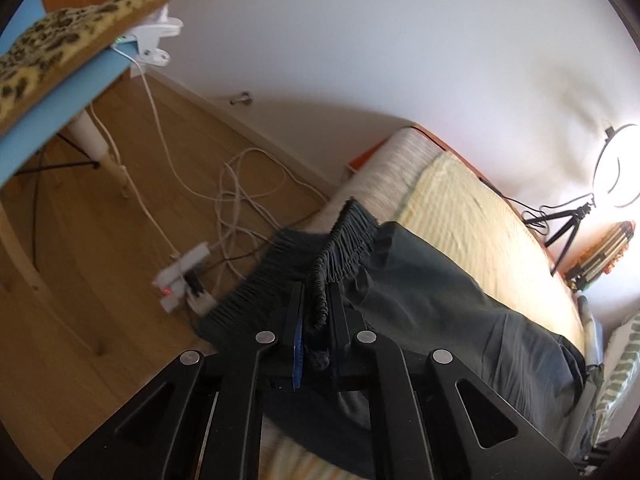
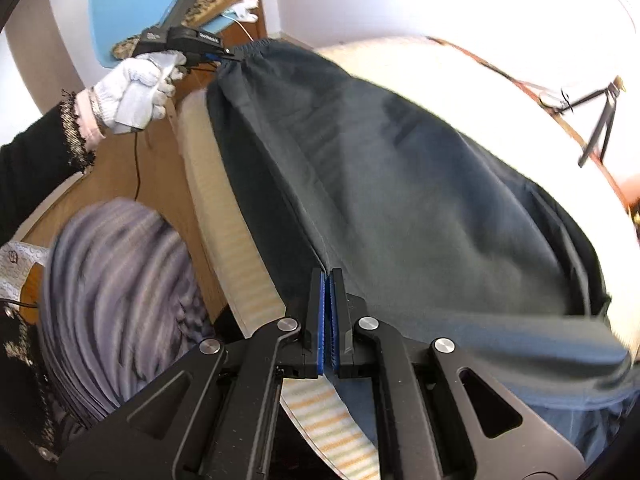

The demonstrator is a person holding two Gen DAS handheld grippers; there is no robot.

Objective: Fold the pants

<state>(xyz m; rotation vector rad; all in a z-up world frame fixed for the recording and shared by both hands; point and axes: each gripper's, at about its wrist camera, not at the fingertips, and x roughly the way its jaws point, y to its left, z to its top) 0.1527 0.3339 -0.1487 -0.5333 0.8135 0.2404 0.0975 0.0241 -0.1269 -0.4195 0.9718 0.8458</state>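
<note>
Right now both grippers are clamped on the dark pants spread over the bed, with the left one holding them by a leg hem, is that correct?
Not quite: the left gripper is clamped on the gathered elastic waistband, not a leg hem, as the left wrist view shows. The rest holds: the right gripper is also shut on the dark pants, which lie spread over the bed.

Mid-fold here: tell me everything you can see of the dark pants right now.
The dark grey, thin woven pants lie spread along the striped bed cover, partly lifted. The left gripper is shut on the gathered elastic waistband; the right gripper is shut on a side edge farther down. The fabric looks wrinkled, with one end hanging past the mattress edge.
</note>
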